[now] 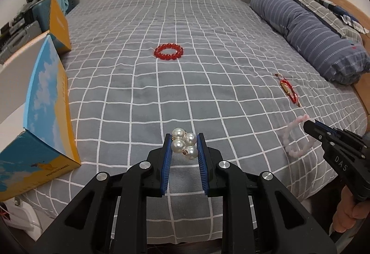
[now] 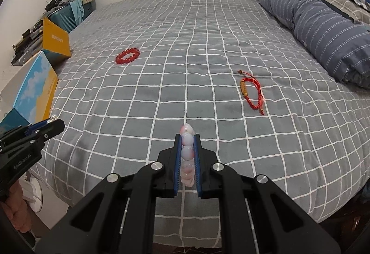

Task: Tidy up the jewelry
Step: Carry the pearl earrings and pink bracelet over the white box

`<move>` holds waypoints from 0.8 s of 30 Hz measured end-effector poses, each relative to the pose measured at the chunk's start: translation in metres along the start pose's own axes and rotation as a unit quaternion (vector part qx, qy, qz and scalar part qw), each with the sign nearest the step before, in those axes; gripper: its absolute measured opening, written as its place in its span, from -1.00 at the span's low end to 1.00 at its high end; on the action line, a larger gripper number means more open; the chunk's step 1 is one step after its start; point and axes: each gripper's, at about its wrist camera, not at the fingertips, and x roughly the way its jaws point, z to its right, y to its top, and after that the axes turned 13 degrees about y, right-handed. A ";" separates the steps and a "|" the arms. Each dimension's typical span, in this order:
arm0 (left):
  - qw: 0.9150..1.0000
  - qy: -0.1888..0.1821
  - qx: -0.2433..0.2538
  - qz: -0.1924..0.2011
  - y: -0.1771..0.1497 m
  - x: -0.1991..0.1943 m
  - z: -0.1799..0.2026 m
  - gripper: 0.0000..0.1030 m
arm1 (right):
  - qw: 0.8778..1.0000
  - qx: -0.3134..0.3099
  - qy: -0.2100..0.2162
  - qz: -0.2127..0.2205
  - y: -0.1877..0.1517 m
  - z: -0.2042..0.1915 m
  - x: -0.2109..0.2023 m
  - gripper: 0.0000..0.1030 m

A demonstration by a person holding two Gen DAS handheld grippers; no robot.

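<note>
Two grippers are up over a bed w/ a gray checked blanket (image 1: pixel 143 82). Left gripper (image 1: pixel 184 146) has its blue pads (image 1: pixel 167 156) squeezed onto a bunch of big white pearls (image 1: pixel 185 145), prob. a pearl bracelet bunched up. Pearls sit between the pads near the tips, off the blanket.

Right gripper (image 2: pixel 187 149) is nearly closed on a pale pink bead bracelet (image 2: pixel 186 153). Its beads run in a row between the two blue pads (image 2: pixel 177 166), one bead poking out past the tips. From the left cam, the rest of that pink loop (image 1: pixel 297 138) hangs down from the right gripper's tip (image 1: pixel 311 126), just over the blanket near the bed's front edge. A hand (image 1: pixel 349 214) holds that gripper at the bottom right.

2 more pieces lie flat on the blanket. A red bead bracelet (image 1: pixel 168 51) is out in the middle. A red cord bracelet (image 2: pixel 252 92) w/ a gold tube charm is over to the right, near a blue striped pillow (image 2: pixel 323 29). They are well apart from each other.

An open box (image 1: pixel 48 101), blue sky and yellow on its sides, sits at the bed's left edge, beside the left gripper. Can't see inside it.
</note>
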 end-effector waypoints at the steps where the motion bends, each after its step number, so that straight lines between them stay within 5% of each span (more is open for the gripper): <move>1: 1.000 0.000 0.001 0.000 0.001 -0.001 0.000 -0.60 | 1.000 0.000 -0.001 0.001 0.001 0.000 -0.001 -0.81; 24: 0.995 0.087 -0.033 0.022 0.029 -0.050 -0.053 -0.59 | 0.998 -0.049 0.027 0.026 0.059 -0.067 -0.020 -0.81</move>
